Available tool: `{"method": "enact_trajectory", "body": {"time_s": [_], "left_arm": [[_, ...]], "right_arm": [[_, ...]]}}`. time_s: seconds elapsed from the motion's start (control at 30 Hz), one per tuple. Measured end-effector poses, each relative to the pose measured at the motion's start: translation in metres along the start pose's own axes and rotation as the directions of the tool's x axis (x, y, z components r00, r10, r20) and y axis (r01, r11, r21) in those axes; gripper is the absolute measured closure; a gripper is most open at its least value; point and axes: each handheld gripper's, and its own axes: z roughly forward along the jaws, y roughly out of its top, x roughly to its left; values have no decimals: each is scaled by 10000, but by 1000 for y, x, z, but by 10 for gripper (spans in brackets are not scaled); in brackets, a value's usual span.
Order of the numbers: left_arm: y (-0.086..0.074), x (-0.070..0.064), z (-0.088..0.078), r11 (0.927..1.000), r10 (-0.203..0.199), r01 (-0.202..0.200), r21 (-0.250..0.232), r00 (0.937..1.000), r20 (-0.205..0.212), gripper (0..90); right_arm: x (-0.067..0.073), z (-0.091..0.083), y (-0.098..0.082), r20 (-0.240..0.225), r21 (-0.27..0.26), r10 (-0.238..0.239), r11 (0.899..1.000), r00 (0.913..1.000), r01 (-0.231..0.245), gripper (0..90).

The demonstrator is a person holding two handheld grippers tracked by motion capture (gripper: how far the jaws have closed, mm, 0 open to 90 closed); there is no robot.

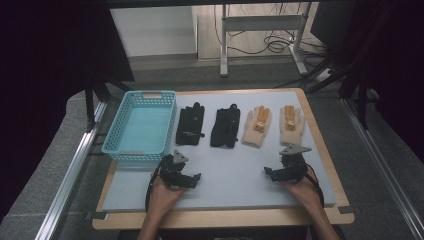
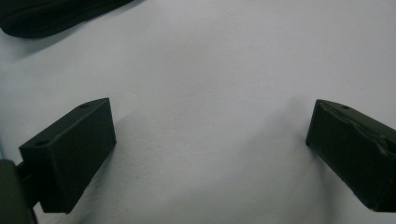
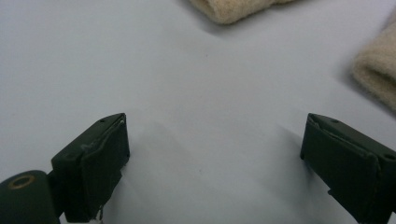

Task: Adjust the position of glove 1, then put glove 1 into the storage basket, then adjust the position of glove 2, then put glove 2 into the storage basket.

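Pale surface (image 1: 225,175): four gloves lie in a far row, black pair (image 1: 190,125) left, cream pair (image 1: 256,126) right, beside the blue basket (image 1: 142,125). Your left tongs (image 1: 192,178) and right tongs (image 1: 270,172) rest spread, holding nothing; nothing's been moved yet, I judge.

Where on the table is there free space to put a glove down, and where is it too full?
Free: the bare mat between the left hand-held gripper and the right hand-held gripper, in front of the gloves. The blue basket also looks empty. Crowded: the far row, where two black gloves and two beige gloves lie side by side.
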Motion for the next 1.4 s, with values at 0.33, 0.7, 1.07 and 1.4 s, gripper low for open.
{"method": "enact_trajectory", "body": {"time_s": [0.33,0.7,1.07,1.4], "left_arm": [[0,0,0,10000,-12,12,-21,10000,2,20],[0,0,0,10000,-15,15,-33,10000,10,22],[0,0,0,10000,-13,13,-44,10000,12,23],[-1,0,0,10000,-10,10,-53,10000,4,25]], "right_arm": [[0,0,0,15,-6,-1,10000,10000,1,75],[0,0,0,-16,-26,-22,10000,10000,22,77],[0,-1,2,-148,-62,25,10000,9999,-26,100],[3,5,28,-774,-368,-74,9993,9970,45,180]]}}
